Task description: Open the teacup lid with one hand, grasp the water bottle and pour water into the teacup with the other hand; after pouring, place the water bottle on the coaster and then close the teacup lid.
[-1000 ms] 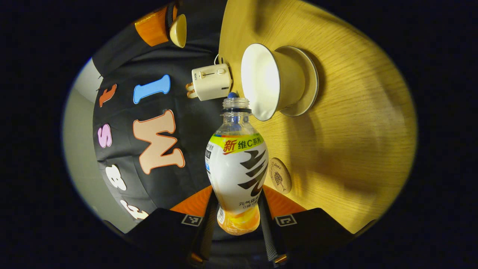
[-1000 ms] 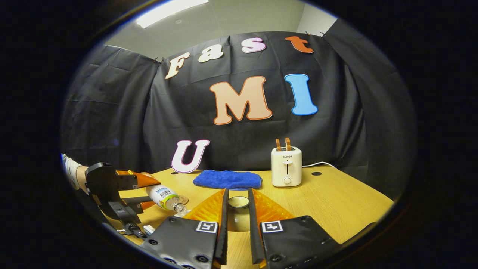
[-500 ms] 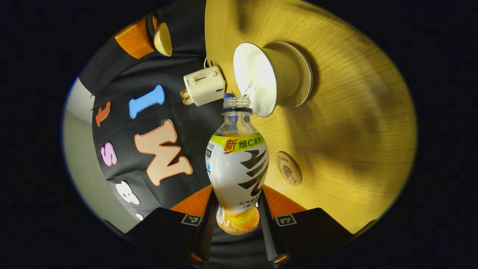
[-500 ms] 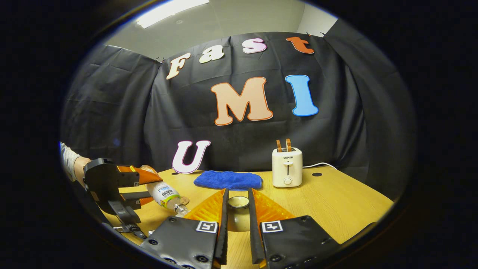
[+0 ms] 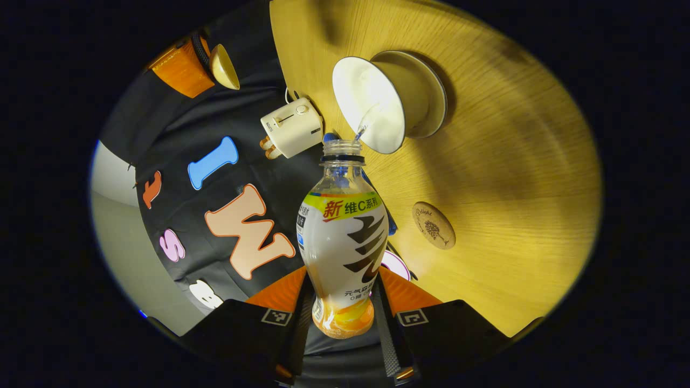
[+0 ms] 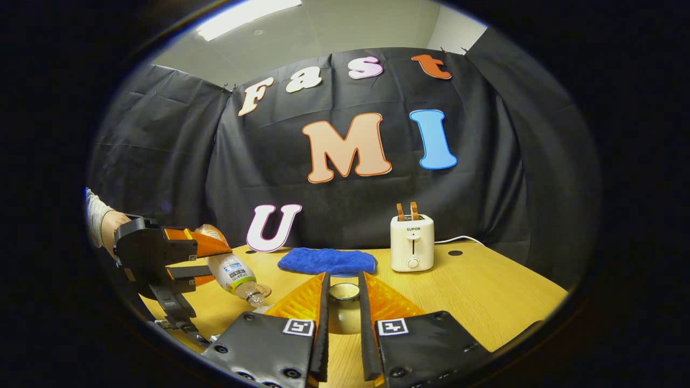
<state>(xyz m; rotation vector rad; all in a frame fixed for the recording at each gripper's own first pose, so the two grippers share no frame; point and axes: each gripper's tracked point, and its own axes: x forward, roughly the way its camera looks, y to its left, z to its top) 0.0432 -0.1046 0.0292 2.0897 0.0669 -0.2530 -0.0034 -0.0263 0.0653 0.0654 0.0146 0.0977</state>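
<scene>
My left gripper (image 5: pixel 344 281) is shut on the lower body of a clear water bottle (image 5: pixel 343 237) with a white and yellow label. The uncapped bottle is tipped mouth-first toward the white teacup (image 5: pixel 372 99) on its saucer (image 5: pixel 437 99), and a thin stream of water (image 5: pixel 364 122) runs from the mouth into the cup. A round wooden coaster (image 5: pixel 434 233) lies on the table near the cup. My right gripper (image 6: pixel 343 277) is shut on the teacup lid (image 6: pixel 344 292) and holds it in the air. In the right gripper view the left gripper (image 6: pixel 156 258) and tilted bottle (image 6: pixel 233 271) are at the lower left.
A white toaster (image 6: pixel 412 243) with a cord stands at the back of the wooden table (image 6: pixel 485 293). A blue cloth (image 6: pixel 327 261) lies folded to its left. A person's hand (image 6: pixel 105 226) holds the left gripper.
The bottle has tipped further toward the teacup, and water now streams into it where none did a second ago. The right gripper and lid have stayed almost still.
</scene>
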